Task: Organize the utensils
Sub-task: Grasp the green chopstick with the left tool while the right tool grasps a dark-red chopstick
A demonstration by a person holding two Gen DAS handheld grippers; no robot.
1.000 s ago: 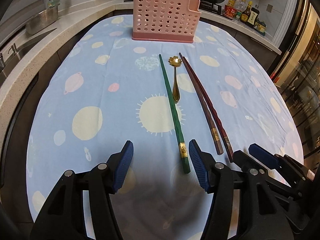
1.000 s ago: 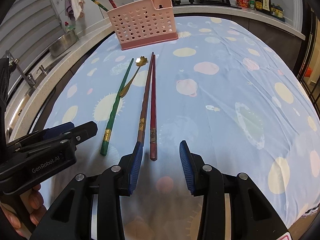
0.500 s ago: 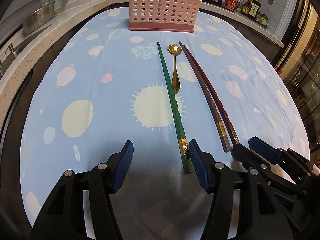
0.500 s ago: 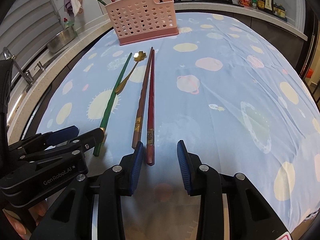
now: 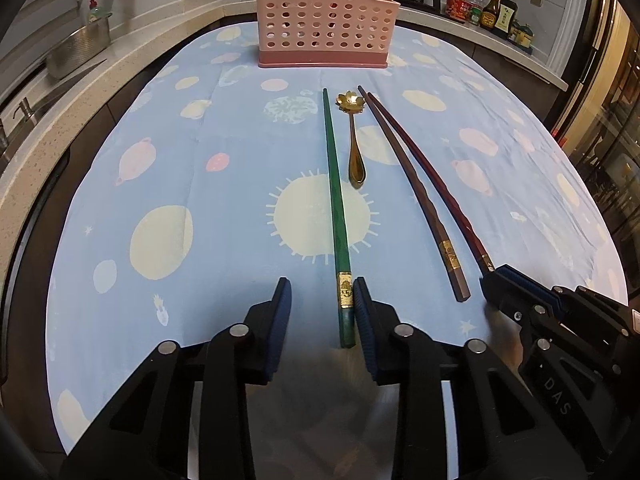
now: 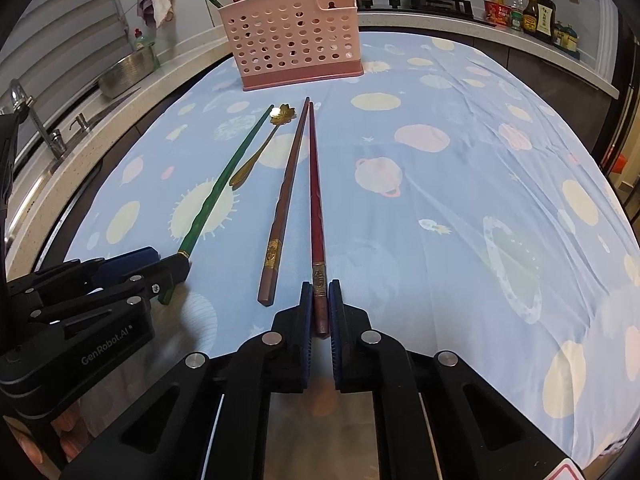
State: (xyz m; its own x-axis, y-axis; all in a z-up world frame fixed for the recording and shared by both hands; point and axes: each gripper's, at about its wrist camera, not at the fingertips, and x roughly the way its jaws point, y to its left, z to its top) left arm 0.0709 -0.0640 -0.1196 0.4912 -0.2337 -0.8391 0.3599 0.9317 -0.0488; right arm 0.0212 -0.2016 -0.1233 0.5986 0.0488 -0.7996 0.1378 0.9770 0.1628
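My right gripper (image 6: 320, 312) is pinched on the butt end of the red chopstick (image 6: 315, 200), pads pressed to either side just behind its gold band; the stick lies flat on the tablecloth (image 6: 460, 184), tip toward the pink utensil holder (image 6: 294, 38) at the far edge. My left gripper (image 5: 322, 312) is spread wide, with the green chopstick (image 5: 335, 200) lying between its fingers, close against the right pad (image 5: 362, 312) and well off the left one.

Beside the red stick, touching it near the tips, lies the brown chopstick (image 6: 282, 208), its butt just left of my right fingers. The gold flower spoon (image 6: 262, 148) sits between brown and green, bowl toward the holder. The holder already carries some sticks: a green one and reddish ones poke above its rim.

As I judge it, the step in hand is a double pick-up. To do it well I should shift the left gripper a little right so the green stick sits centred before I close, else it will roll or skew. On the right, I should lift the butt gently and straight up so the tip doesn't drag the brown stick along, and keep the grip firm: holding a long stick at its very end, it will want to droop and swivel. Then tip-down into the holder.
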